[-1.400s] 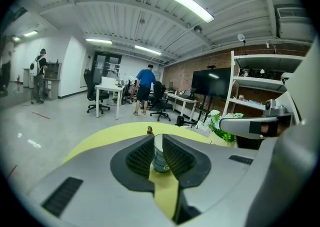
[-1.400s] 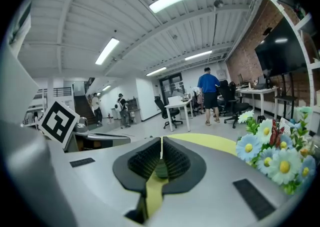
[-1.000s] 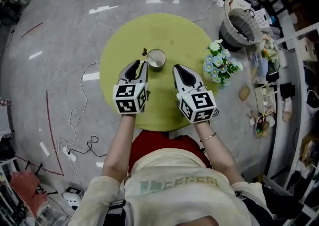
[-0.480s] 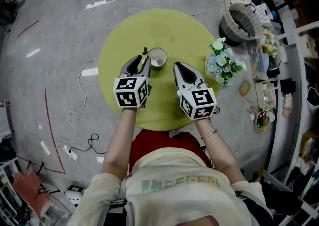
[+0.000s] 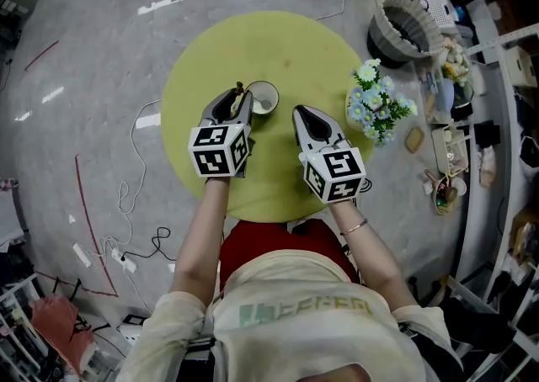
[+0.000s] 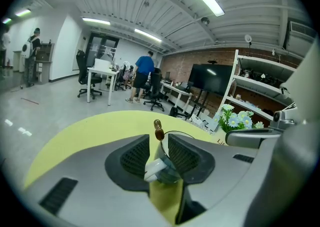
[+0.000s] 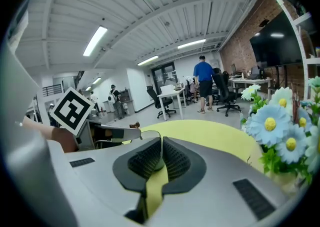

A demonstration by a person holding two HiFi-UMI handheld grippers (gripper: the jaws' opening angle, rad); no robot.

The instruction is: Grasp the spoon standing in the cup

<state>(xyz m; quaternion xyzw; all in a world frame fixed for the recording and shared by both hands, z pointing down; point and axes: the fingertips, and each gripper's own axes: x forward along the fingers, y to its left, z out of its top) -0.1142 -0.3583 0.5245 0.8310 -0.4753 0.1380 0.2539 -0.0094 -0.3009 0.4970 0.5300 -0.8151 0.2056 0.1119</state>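
Note:
A pale cup [image 5: 264, 99] stands near the middle of the round yellow table [image 5: 286, 44]. A thin spoon [image 5: 240, 88] with a brown knob on its handle leans out of the cup's left side. My left gripper [image 5: 235, 96] is at the spoon; in the left gripper view the knobbed spoon handle [image 6: 158, 131] rises in the narrow gap of the open left gripper [image 6: 159, 139], with the cup [image 6: 168, 173] just behind. My right gripper [image 5: 304, 114] hovers to the right of the cup, shut and empty. The right gripper [image 7: 161, 141] shows its jaws together, and the spoon knob [image 7: 135, 125] lies to its left.
A vase of blue and white flowers [image 5: 376, 108] stands at the table's right edge, close to the right gripper. A woven basket [image 5: 409, 35] and cluttered shelves [image 5: 450, 136] lie beyond it. Cables [image 5: 126, 195] trail on the floor at left. People and office chairs [image 6: 145, 83] are far off.
The left gripper has moved forward to the cup, so the spoon handle now stands between its jaws. The right gripper has barely moved.

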